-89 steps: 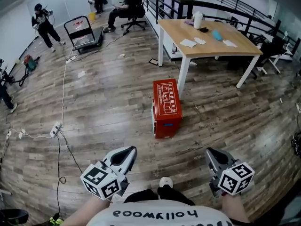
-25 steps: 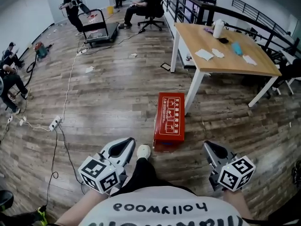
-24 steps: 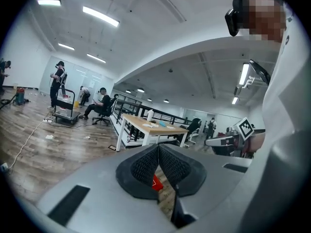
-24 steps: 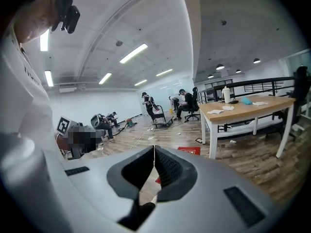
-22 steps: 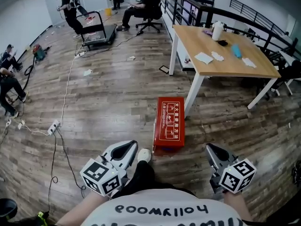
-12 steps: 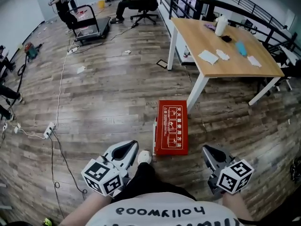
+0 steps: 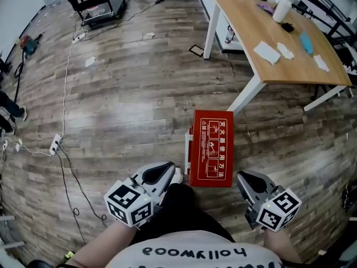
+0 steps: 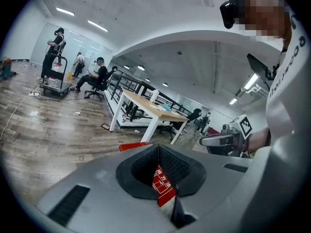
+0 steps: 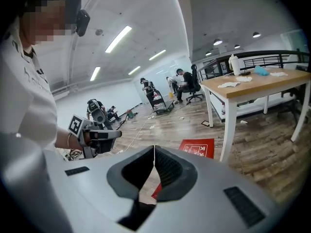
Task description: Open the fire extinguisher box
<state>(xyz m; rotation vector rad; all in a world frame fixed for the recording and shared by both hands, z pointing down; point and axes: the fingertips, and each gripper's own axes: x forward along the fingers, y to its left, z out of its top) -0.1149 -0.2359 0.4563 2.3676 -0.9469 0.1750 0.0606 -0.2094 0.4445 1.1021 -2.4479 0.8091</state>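
The red fire extinguisher box lay closed on the wooden floor, beside a table leg. The left gripper and the right gripper were held on either side of its near end. Both had their jaws pressed together with nothing between them.

Fire extinguisher box: red; lid printed with white characters and line diagrams.
Left gripper and right gripper: grey shells, black jaw pads; each carries a white cube with black square markers.
Floor: grey-brown wood planks, streaked grain.
Table: pale wood top, white legs.
Shirt: white, black lettering.
Trousers: black.
Shoe: white.
Power strip: white.
Cable: black.
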